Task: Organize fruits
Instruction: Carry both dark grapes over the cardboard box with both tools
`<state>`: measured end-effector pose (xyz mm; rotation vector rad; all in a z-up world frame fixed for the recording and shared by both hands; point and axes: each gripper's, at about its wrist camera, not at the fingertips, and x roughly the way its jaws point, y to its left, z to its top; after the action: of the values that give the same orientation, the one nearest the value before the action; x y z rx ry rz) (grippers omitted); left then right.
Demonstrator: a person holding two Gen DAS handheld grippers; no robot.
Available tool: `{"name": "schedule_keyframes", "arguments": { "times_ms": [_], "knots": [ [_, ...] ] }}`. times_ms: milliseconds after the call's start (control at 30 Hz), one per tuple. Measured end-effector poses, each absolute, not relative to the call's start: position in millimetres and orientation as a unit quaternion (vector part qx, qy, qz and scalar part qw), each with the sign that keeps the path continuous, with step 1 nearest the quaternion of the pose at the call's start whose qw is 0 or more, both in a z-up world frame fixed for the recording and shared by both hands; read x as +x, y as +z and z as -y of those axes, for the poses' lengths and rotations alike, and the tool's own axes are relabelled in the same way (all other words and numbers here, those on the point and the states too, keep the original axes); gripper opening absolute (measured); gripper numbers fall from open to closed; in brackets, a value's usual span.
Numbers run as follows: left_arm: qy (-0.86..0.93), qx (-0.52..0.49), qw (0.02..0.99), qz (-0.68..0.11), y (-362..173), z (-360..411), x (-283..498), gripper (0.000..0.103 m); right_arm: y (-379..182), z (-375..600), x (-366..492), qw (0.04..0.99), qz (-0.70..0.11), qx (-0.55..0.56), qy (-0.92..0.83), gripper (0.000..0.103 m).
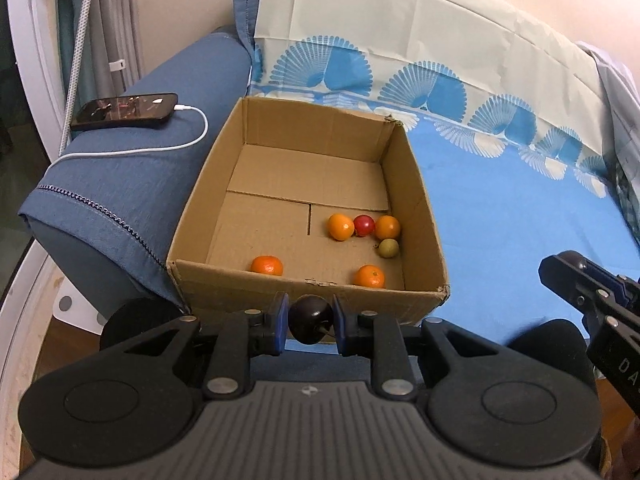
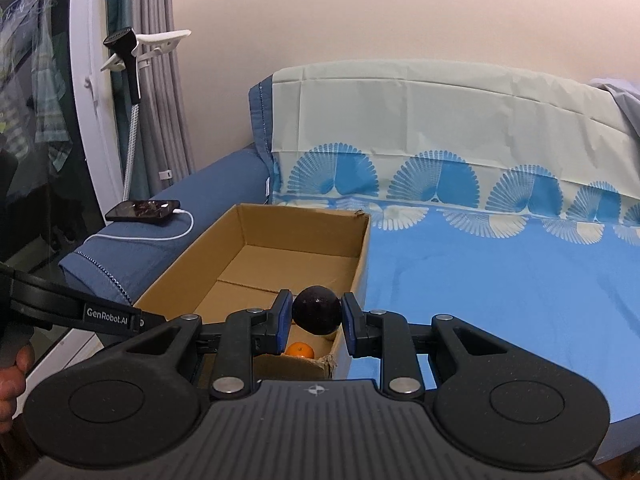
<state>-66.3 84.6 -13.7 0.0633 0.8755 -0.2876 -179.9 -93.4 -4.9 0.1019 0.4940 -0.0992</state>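
Sofa seat under a blue patterned cover [image 1: 500, 200]; cardboard box [image 1: 416, 184] sits on it against the armrest, open top, serving as the collection bin. Phone [image 1: 124, 111] on the armrest left of the box, charging. Inside the box: four orange fruits, one red [image 1: 364, 225], one green [image 1: 389, 248], mostly at its right side. Left gripper [image 1: 309, 324] clenched on a dark round fruit [image 1: 310, 320], just short of the box's near wall. Right gripper [image 2: 316, 316] grasps another dark fruit [image 2: 317, 310] over the box's near right corner. Both likely poised for drop-in.
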Motion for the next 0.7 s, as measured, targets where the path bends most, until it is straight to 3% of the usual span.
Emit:
{"name": "schedule_keyframes", "arguments": {
  "times_ms": [700],
  "knots": [
    [-0.129, 0.028, 0.892, -0.432, -18.7, -90.1, -31.7, 0.026, -14.3, 88.8, -150.7, 0.961, -0.272, 0.036, -0.040, 0.027]
  ]
}}
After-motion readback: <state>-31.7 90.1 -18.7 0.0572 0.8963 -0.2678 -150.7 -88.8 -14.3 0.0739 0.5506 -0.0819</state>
